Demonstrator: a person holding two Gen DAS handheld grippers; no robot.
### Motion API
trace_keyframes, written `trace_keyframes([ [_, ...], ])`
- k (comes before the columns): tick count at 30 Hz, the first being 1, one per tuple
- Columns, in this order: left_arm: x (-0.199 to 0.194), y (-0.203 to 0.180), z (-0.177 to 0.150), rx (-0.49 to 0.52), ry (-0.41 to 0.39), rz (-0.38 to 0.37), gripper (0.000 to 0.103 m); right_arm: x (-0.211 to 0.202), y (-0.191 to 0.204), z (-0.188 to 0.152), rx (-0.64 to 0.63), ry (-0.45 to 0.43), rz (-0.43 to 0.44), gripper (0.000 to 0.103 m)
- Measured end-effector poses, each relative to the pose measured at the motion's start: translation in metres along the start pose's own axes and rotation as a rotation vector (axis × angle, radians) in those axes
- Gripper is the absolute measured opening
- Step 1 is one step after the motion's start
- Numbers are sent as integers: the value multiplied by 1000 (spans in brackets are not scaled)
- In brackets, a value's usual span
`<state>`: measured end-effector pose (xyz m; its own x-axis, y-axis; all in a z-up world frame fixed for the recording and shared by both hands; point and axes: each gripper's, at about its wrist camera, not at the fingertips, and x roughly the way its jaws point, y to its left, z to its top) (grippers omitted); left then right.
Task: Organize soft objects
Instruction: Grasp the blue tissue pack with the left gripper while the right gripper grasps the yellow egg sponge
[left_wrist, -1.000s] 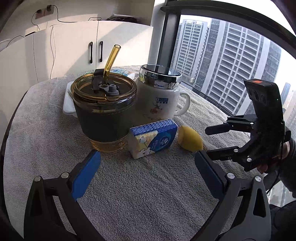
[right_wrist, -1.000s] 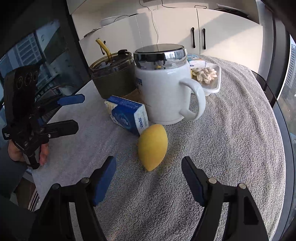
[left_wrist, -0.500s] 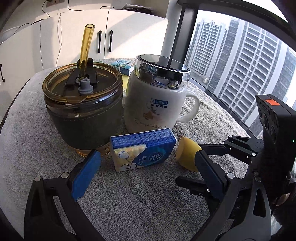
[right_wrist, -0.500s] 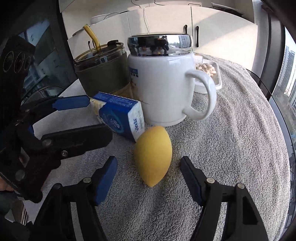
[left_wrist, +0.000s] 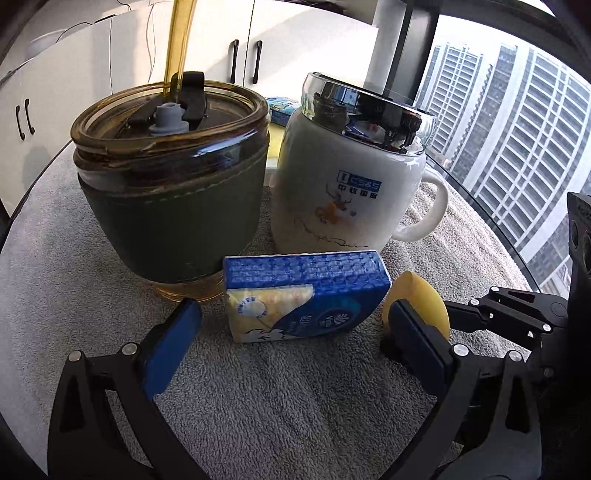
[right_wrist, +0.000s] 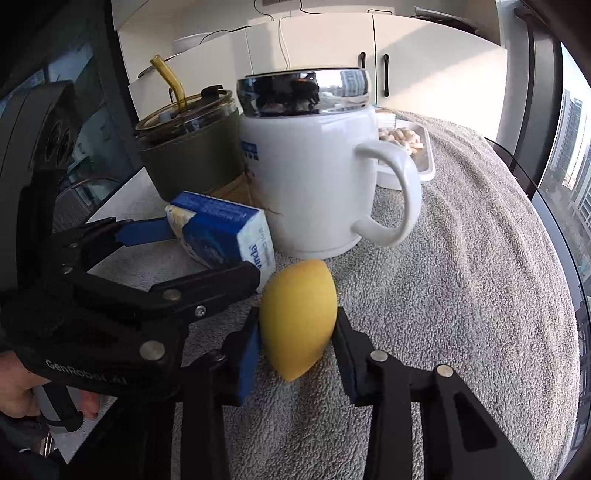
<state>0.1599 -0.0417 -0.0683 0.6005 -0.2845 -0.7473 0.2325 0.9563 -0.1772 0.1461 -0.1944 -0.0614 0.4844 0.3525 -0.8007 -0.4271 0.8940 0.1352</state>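
The desk (right_wrist: 480, 258), round and covered in grey towel, is crowded at its middle, and that crowding is the main hazard. The tumbler (left_wrist: 170, 206), tall with a straw and a green sleeve, stands just behind the left claw (left_wrist: 291, 343); a forward push as that claw shuts could knock its base and tip it. The mug (right_wrist: 314, 184), capped with a shiny lid, stands just beside the tumbler and right behind both soft things, so a careless lift on either side may catch its handle.

The tissue pack (left_wrist: 303, 295) lies on the towel in front of tumbler and mug, between the left claw's fingers, which stand well apart and do not seem to press it. Being slack and slippery, it may squash or slide out if pinched near one end.

The sponge (right_wrist: 297, 317), yellow and egg-shaped, lies just beside the pack. The right claw (right_wrist: 295, 343) is closing around it, its pads at or nearly at both flanks; a squeeze off its middle could pop it forward. The two claws sit almost touching, so lifting together risks a clash.
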Motion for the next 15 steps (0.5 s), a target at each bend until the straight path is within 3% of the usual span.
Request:
trace_keyframes([
  [2,0,5,1,-27,1,-15,100,0,-2,0,1,-3,-2,38],
  [5,0,9,-3,-44,3,-20,79,-3,0,-2,2,-4,-3,37],
  [15,-21,17,-17,-47,-18,-23,75,-17,11,-12,-4,0,-22,37],
])
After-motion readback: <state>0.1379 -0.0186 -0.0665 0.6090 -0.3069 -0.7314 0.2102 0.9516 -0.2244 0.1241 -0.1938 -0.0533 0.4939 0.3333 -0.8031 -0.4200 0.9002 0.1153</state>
